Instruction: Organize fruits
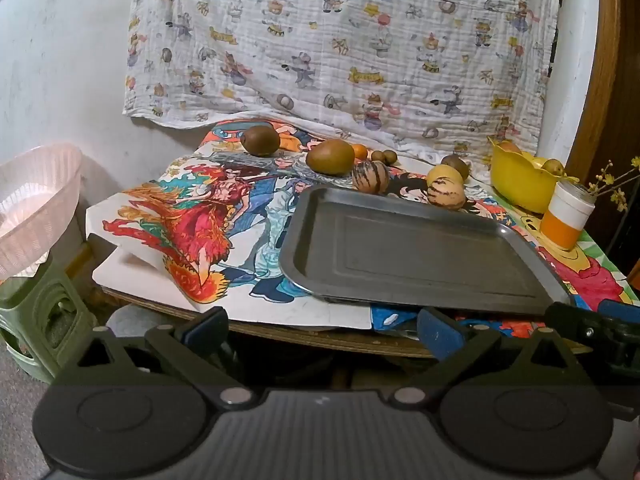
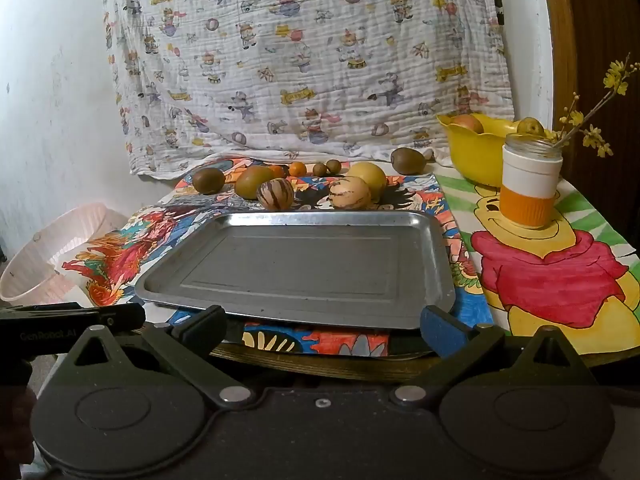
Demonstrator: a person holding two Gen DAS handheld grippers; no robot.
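An empty metal tray [image 1: 416, 256] [image 2: 304, 264] lies on the table near its front edge. Behind it lies a row of fruit: two brown kiwis [image 2: 209, 180] [image 2: 253, 181], two striped melons [image 2: 275, 194] [image 2: 349, 193], a yellow fruit [image 2: 369, 174], small oranges [image 2: 297, 168], small brown fruits [image 2: 326, 167], and another kiwi [image 2: 407, 160]. The same row shows in the left wrist view [image 1: 331, 156]. My left gripper [image 1: 320, 332] and right gripper [image 2: 324, 330] are both open and empty, held at the table's front edge before the tray.
A yellow bowl [image 2: 476, 152] [image 1: 520, 184] holding fruit stands at the back right. An orange-and-white jar [image 2: 530, 184] [image 1: 566, 216] with a flower twig stands beside it. A pink basket [image 1: 36, 208] [image 2: 52, 256] sits left of the table. A printed cloth hangs behind.
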